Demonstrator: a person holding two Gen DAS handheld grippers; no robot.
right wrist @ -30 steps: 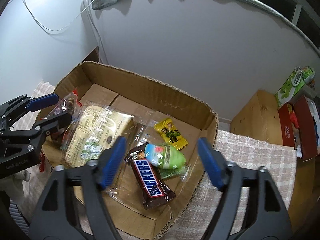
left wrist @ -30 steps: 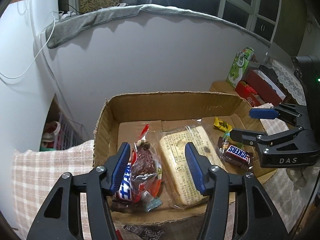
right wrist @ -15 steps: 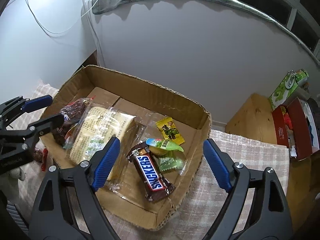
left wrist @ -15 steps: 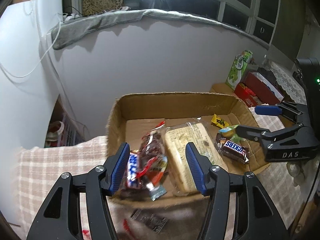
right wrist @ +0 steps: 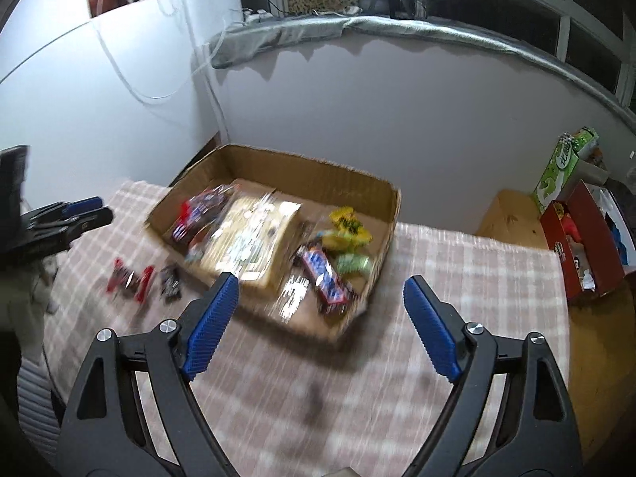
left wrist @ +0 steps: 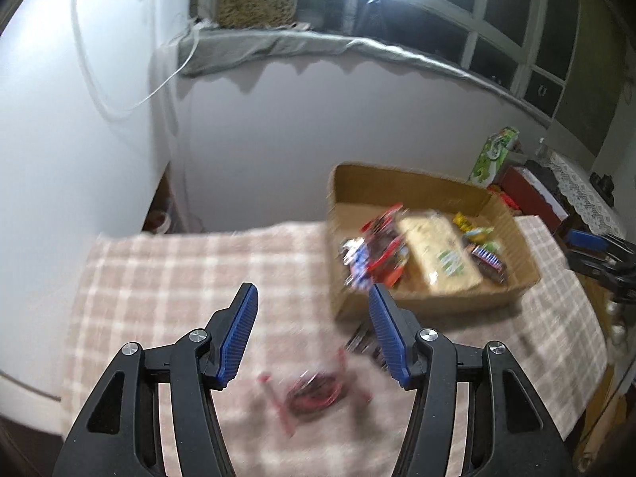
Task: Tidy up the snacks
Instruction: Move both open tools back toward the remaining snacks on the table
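Both your tongs hang empty over the checked cloth, with the snacks ahead of them.

Your left tongs (left wrist: pixel 312 320) stand partly open, nothing between the ribbed blue pads; a blurred red wrapper (left wrist: pixel 316 393) lies on the cloth just below them. Your right tongs (right wrist: pixel 320 306) stand wide, gripping nothing. The shallow cardboard box (right wrist: pixel 318 171) sits beyond them on the surface (right wrist: pixel 457 270), holding a flat pale cake packet (right wrist: pixel 254 238), a glossy chocolate bar (right wrist: pixel 324 274) and crinkly yellow and green sweets (right wrist: pixel 348 230). Two small wrappers (right wrist: pixel 131 276) lie loose left of the box.
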